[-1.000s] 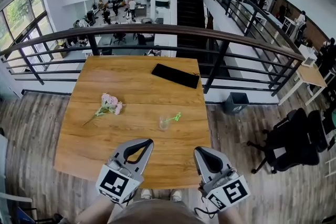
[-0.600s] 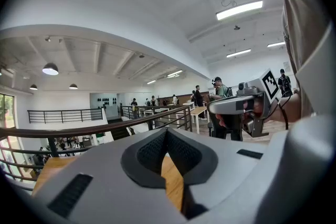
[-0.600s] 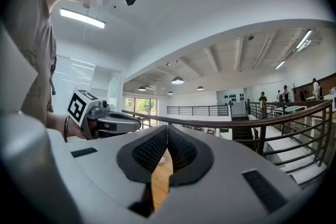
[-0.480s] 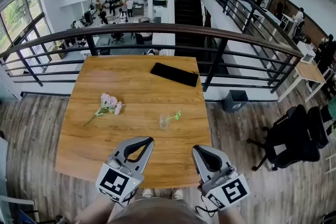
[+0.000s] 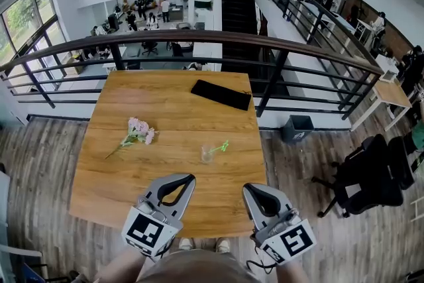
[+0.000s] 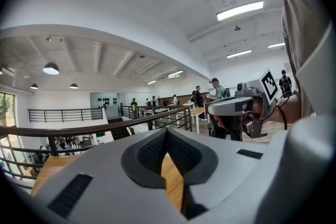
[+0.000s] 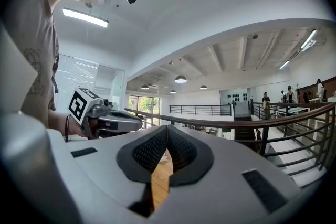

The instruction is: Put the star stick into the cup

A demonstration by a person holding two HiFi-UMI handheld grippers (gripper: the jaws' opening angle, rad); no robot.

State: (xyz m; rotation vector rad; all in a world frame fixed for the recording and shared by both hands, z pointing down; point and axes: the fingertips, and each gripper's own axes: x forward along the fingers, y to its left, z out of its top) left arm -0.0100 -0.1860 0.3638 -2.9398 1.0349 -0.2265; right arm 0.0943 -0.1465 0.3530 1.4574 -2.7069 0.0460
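Left gripper and right gripper hover closed, empty. A clumsy reach could topple the light cup by the stick.

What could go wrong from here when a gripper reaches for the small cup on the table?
The clear cup looks small and light, so a nudge may tip it.
The green stick juts out at its rim, so a passing jaw could knock it away.
Both the left gripper and the right gripper are shut; they must open before any grasp.
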